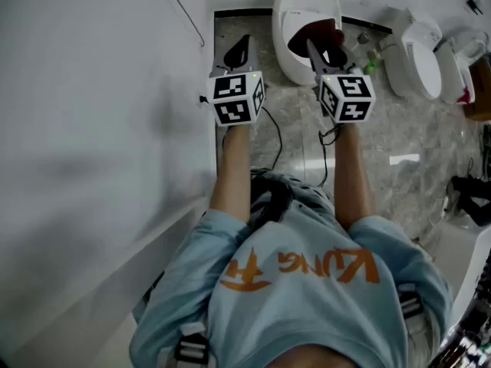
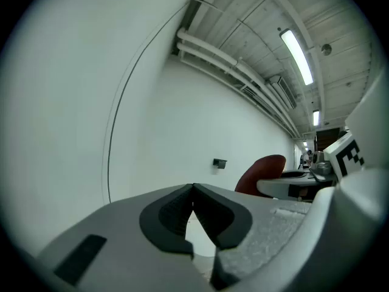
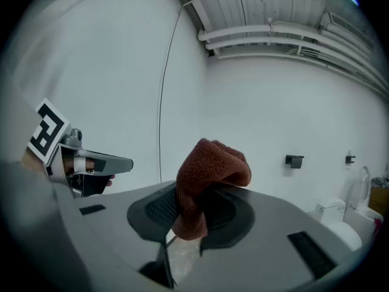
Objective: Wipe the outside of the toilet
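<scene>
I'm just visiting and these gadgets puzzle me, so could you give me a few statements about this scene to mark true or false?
1. The right gripper is clamped on a reddish-brown cloth. True.
2. The left gripper is holding a sponge. False: its jaws are together with nothing between them.
3. In the head view, the cloth shows over the bowl of a white toilet. True.
4. That is the only toilet in the room. False: a second toilet stands to its right.
5. The floor is blue carpet. False: it is a grey, marbled, hard-looking surface.
</scene>
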`<state>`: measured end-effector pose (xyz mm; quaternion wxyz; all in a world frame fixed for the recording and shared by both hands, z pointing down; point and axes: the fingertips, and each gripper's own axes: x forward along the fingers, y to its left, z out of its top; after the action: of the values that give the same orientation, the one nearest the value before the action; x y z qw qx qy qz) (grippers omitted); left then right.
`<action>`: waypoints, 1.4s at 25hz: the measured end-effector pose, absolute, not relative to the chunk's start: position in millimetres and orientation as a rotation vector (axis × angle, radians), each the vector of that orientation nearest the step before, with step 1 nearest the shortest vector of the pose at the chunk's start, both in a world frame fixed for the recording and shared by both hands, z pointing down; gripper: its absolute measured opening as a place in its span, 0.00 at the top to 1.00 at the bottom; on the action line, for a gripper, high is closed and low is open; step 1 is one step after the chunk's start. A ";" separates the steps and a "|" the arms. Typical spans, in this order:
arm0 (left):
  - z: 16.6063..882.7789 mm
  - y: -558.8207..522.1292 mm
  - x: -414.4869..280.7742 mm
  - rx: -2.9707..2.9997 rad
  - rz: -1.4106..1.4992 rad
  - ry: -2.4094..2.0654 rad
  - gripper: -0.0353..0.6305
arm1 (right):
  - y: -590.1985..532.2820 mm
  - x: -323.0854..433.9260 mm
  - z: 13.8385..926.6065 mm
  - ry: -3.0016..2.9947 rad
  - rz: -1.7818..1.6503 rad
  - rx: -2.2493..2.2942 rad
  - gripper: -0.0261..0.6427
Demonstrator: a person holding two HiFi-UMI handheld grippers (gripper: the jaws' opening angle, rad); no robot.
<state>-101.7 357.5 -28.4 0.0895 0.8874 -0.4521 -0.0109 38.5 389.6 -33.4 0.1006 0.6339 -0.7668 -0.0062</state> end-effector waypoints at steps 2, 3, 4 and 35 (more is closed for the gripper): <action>-23.5 351.1 -107.9 2.633 -0.035 -1.336 0.96 | 385.3 32.7 -31.6 -2.265 -0.025 1.863 0.83; -20.8 346.7 -111.4 2.626 -0.036 -1.336 0.96 | 382.3 30.4 -31.1 -2.267 -0.026 1.864 0.83; -18.0 341.3 -115.1 2.616 -0.037 -1.338 0.96 | 378.6 29.2 -31.0 -2.270 -0.025 1.873 0.83; -2.2 242.7 -186.8 2.552 -0.066 -1.432 0.96 | 264.5 -9.9 -34.4 -2.270 0.014 1.908 0.83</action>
<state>-186.8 242.7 -2.2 0.1071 0.8668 -0.4866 -0.0223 -9.9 264.5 -34.4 0.0878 0.6410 -0.7625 0.0046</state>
